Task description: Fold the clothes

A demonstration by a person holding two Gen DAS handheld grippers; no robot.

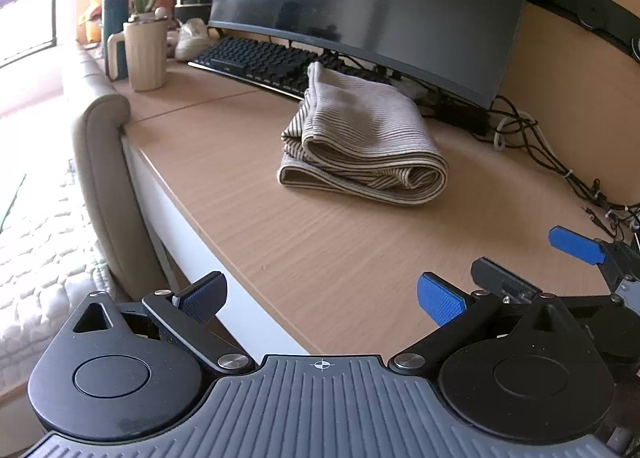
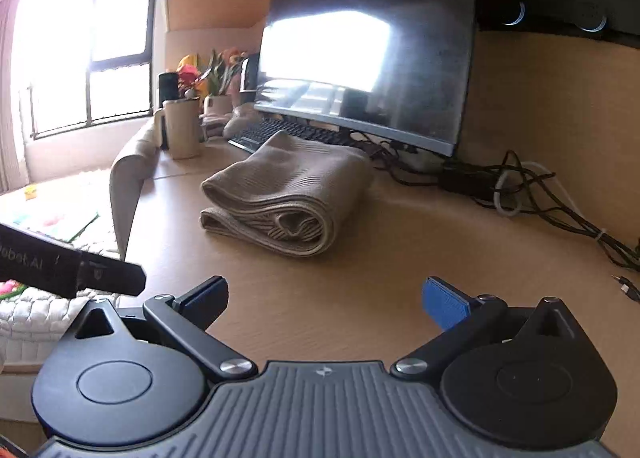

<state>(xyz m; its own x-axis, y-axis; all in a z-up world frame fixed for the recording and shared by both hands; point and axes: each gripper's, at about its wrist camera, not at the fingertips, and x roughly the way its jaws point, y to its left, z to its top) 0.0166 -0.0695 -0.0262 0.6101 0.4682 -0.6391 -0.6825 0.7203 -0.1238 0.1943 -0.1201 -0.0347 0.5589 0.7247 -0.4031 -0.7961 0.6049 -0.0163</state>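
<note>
A beige striped garment (image 1: 360, 137) lies folded into a thick bundle on the wooden desk (image 1: 320, 250), just in front of the keyboard. My left gripper (image 1: 320, 298) hangs open near the desk's front edge, well short of the bundle, with nothing between its blue pads. In the right wrist view the same folded garment (image 2: 288, 197) sits ahead, and my right gripper (image 2: 324, 300) is open and empty over the desk (image 2: 400, 258). The right gripper's blue fingertip (image 1: 576, 245) shows at the left view's right edge.
A dark curved monitor (image 1: 372, 5) and black keyboard (image 1: 264, 61) stand behind the garment. A cream mug (image 1: 145, 53), flowers and toys crowd the back left. Tangled cables (image 1: 540, 145) run along the right. A padded bed end (image 1: 104, 177) borders the desk's left edge.
</note>
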